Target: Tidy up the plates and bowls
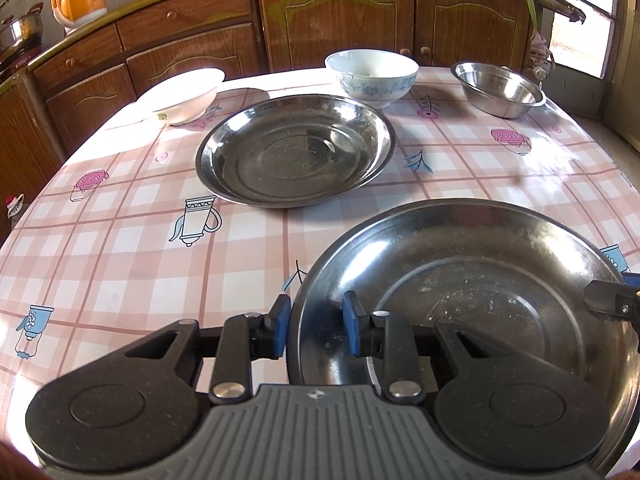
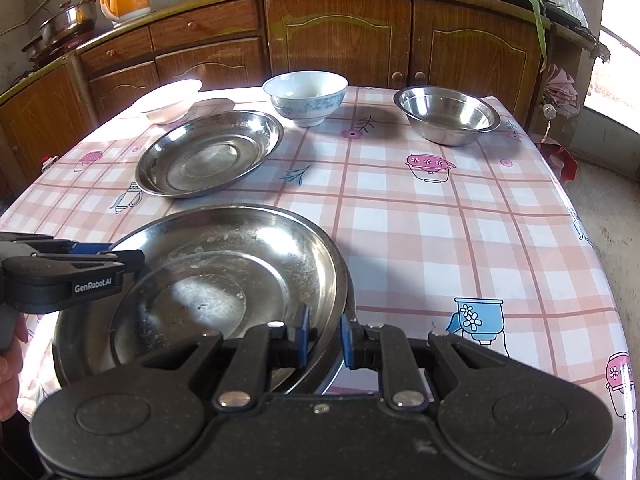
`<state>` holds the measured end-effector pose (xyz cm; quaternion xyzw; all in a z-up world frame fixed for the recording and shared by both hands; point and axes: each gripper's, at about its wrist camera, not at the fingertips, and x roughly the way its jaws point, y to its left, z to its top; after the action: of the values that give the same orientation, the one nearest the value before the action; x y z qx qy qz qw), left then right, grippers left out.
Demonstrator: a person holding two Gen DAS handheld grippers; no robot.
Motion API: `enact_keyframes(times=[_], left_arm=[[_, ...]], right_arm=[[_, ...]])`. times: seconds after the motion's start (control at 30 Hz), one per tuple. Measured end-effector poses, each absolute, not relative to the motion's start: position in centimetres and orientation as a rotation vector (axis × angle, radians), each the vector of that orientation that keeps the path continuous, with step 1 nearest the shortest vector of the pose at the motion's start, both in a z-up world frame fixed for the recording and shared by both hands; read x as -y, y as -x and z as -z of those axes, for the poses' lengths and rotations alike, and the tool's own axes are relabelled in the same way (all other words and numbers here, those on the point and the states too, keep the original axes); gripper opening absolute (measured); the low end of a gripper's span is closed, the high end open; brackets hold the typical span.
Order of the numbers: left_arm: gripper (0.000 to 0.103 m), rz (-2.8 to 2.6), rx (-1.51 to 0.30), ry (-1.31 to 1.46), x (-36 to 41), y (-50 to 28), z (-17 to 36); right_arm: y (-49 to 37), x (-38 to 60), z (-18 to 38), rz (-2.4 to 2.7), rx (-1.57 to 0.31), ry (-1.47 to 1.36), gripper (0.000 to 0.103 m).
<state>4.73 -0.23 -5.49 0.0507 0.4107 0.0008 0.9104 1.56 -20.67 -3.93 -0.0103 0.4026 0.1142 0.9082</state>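
Two risks from here, both from thin grips on a smooth rim.

On the left side: left gripper (image 1: 316, 320) closed on the left rim of the near steel plate (image 1: 480, 280), with only the blue pads pinching the thin edge. Could slide off if pulled sideways or tilted, because polished metal gives little hold.

On the right side: right gripper (image 2: 324, 328) also closed on the same plate, on the opposite rim. Could twist the plate out of one grip if raised faster than the other hand, and then drop it with a bang on the checked tablecloth (image 1: 120, 220).

Further risk ahead: could knock the other steel plate (image 1: 296, 152) or the bowls behind it if carried low across the table.

About the near plate itself: wide, shallow and shiny, with a flat round centre and white dried specks inside. Sits at the near edge of the table, between the two grippers. Cannot tell whether lifted or resting on the cloth.

Along the far side, from left to right: white bowl (image 1: 184, 96), blue-patterned bowl (image 1: 372, 76), small steel bowl (image 1: 500, 88), all standing apart.
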Motion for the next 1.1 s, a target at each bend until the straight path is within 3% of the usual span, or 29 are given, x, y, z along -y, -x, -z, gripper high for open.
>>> enact_keyframes(times=[1.1], left_arm=[[0.029, 0.002, -0.816, -0.081, 0.5, -5.5, 6.6]], right_arm=[[-2.8, 20.6, 5.3, -0.200, -0.837, 0.014, 0.021]])
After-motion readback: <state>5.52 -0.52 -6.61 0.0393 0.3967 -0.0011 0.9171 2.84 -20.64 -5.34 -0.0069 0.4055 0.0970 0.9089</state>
